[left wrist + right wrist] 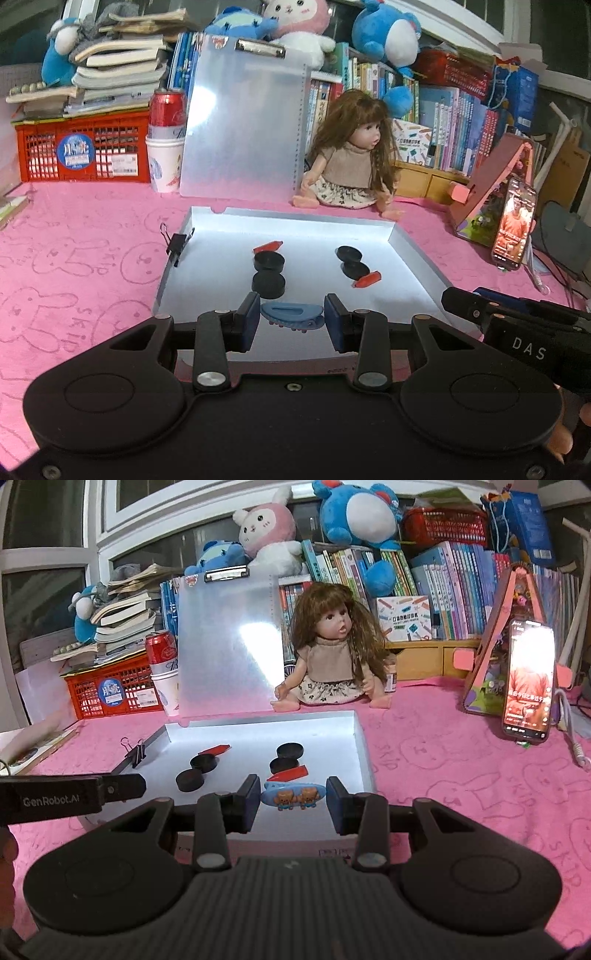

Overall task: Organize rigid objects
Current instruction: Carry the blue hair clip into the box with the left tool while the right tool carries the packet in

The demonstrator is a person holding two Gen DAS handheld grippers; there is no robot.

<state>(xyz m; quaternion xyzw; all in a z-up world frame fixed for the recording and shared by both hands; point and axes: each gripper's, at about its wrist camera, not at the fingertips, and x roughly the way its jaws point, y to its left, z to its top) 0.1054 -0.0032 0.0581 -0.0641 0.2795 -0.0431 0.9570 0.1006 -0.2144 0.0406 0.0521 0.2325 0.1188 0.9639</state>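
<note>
A shallow white tray lies on the pink cloth. In it are several black discs and two red wedge pieces. My left gripper has its blue pads on either side of a blue hair clip, teeth side up; whether they touch it I cannot tell. My right gripper likewise brackets a blue hair clip with two bears. A black binder clip is on the tray's left rim.
A doll sits behind the tray, next to a leaning clear clipboard. A red crate, a can on paper cups, books and plush toys line the back. A lit phone stands at right.
</note>
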